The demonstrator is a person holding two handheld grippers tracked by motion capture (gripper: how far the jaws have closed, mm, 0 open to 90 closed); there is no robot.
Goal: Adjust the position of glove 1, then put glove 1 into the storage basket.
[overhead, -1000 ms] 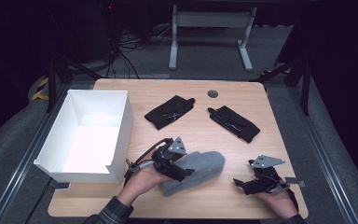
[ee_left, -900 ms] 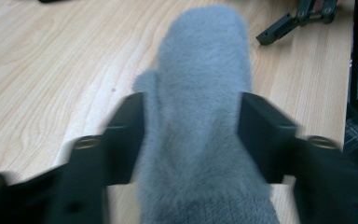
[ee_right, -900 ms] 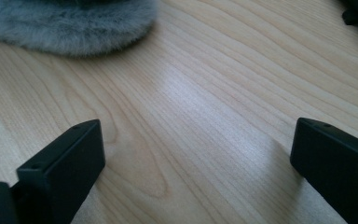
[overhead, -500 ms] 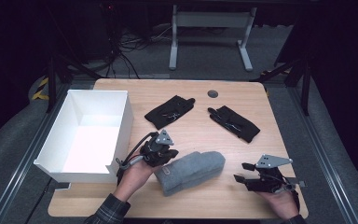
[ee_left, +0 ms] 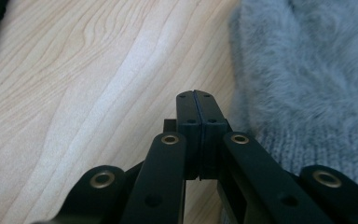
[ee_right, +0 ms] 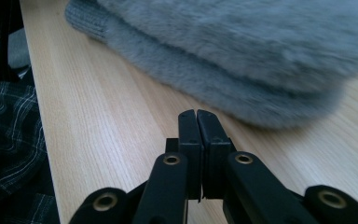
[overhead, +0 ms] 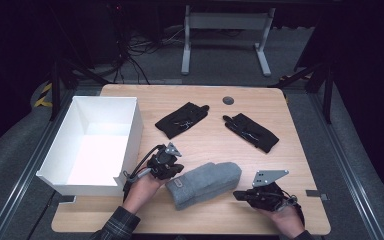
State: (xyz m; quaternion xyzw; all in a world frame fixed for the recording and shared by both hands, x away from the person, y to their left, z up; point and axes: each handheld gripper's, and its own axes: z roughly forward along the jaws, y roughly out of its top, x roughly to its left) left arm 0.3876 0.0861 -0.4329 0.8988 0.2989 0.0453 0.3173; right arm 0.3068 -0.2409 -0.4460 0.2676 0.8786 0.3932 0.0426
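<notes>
Mitten point(overhead: 205, 184) lies between both closed grippers, clear of table edges.

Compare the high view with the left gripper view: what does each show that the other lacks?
High view alone: the white box, two black gloves, the right gripper and both hands. Left gripper view alone: the left gripper up close, jaws shut on nothing, beside the grey mitten's fluffy pile and knit cuff. Both: mitten, wooden table, left gripper.
</notes>
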